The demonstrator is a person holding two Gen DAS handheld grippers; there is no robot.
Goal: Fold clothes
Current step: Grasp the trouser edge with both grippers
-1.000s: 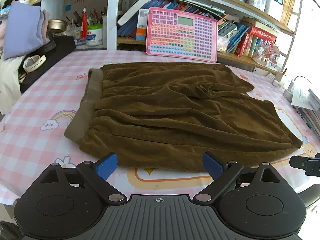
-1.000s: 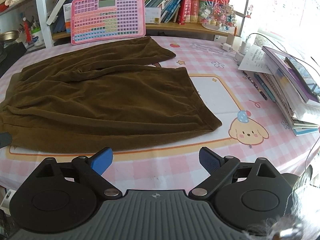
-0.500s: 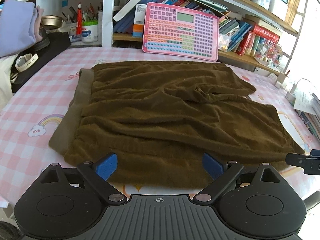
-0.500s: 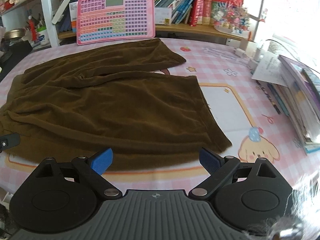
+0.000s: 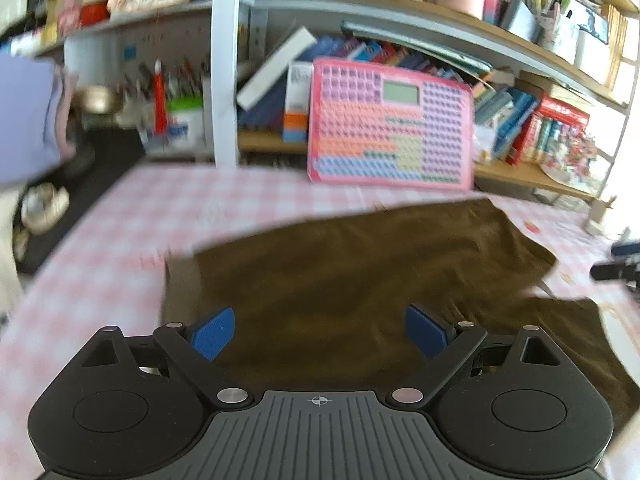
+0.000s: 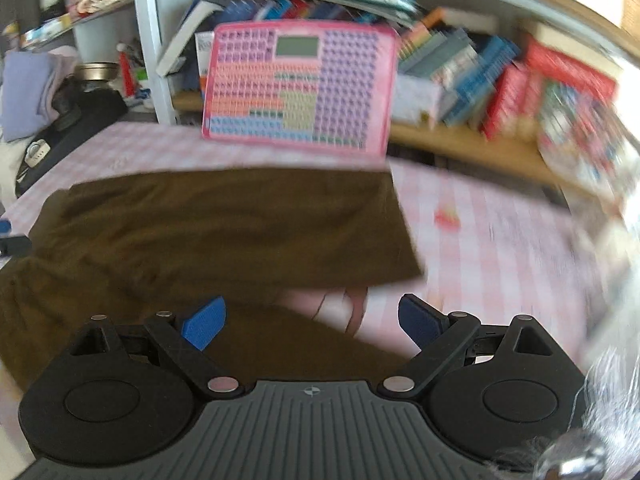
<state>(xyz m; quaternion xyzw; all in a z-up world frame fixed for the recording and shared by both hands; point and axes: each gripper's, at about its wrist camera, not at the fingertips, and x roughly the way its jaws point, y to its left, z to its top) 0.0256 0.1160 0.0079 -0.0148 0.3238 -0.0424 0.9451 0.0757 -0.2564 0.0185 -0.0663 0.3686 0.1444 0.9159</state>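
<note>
Both grippers move in over the brown trousers [image 5: 360,280]; left gripper [image 5: 319,330] and right gripper [image 6: 310,320] gape empty, folding not started.

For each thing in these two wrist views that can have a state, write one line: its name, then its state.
Left gripper: open, empty, above the shorts.
Right gripper: open, empty, above the shorts' leg ends.
Brown shorts: spread flat on the table, unfolded, the two legs apart.
Checked tablecloth: laid flat under the shorts.
Pink keyboard toy: propped upright against the shelf, screen blank.
Books: shelved, leaning.
</note>
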